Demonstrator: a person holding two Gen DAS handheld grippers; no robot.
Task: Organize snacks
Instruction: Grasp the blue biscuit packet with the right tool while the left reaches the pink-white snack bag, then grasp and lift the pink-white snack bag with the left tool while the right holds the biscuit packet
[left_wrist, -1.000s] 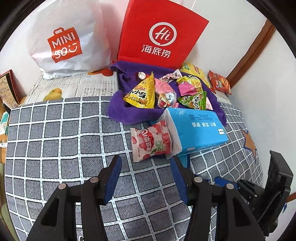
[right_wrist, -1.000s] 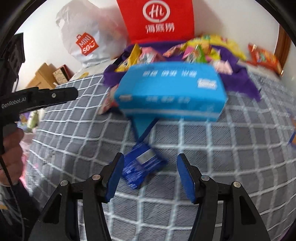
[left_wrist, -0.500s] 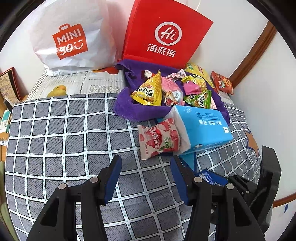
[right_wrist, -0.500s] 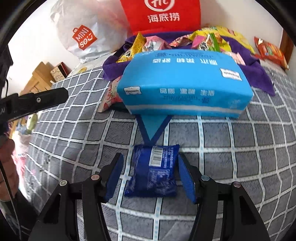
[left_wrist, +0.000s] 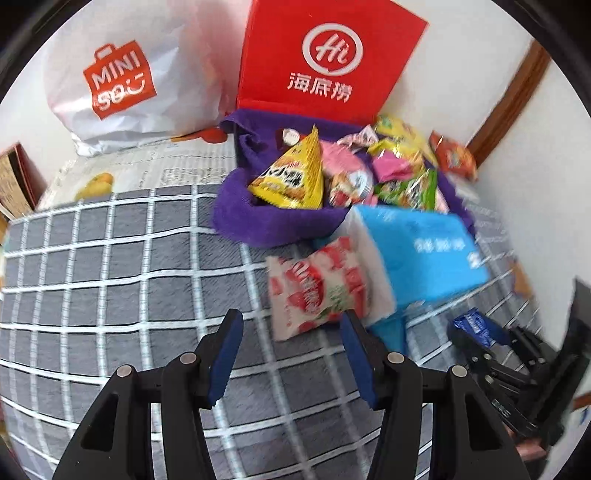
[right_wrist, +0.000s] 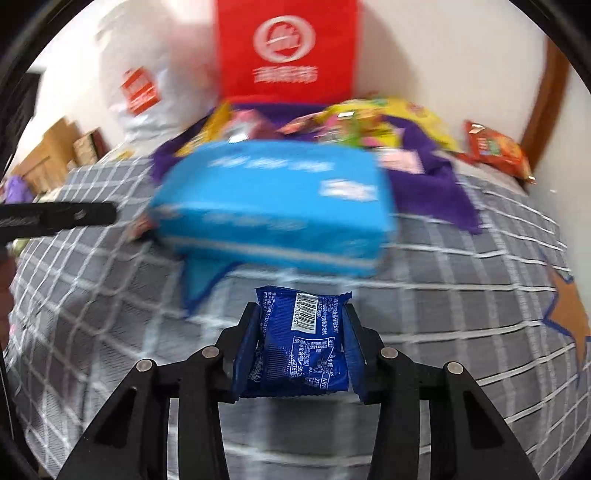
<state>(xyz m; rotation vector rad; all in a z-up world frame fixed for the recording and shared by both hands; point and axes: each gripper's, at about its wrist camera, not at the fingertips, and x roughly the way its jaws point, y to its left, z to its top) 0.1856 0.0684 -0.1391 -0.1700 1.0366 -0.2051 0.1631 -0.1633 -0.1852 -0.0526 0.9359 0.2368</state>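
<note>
The right gripper (right_wrist: 300, 345) has just been closing its jaws on a small dark-blue snack packet (right_wrist: 303, 341), and the right wrist view shows both pads pressed against the packet's sides, barcode face up. The packet sits between the jaws just in front of a large light-blue soft pack (right_wrist: 273, 206), over the grey checked bedcover (right_wrist: 461, 295); whether it has lifted clear of the cover cannot be told. The step in hand looks like the pick-up of this packet.

The left gripper (left_wrist: 291, 354) hangs with its jaws open and nothing between them, just short of a red-and-white strawberry snack packet (left_wrist: 317, 291) that leans against the light-blue pack's end.

Further back, a pile of snacks, among them a yellow triangular packet (left_wrist: 295, 177), lies on a purple cloth (left_wrist: 251, 221) in front of a red Hi paper bag (left_wrist: 328, 62) and a white Miniso bag (left_wrist: 122, 77).

The next move probably calls for raising the blue packet and carrying it over the light-blue pack to the pile on the purple cloth, keeping the grip firm since the wrapper is slick and soft. The left gripper would need to advance a little to bracket the strawberry packet.
</note>
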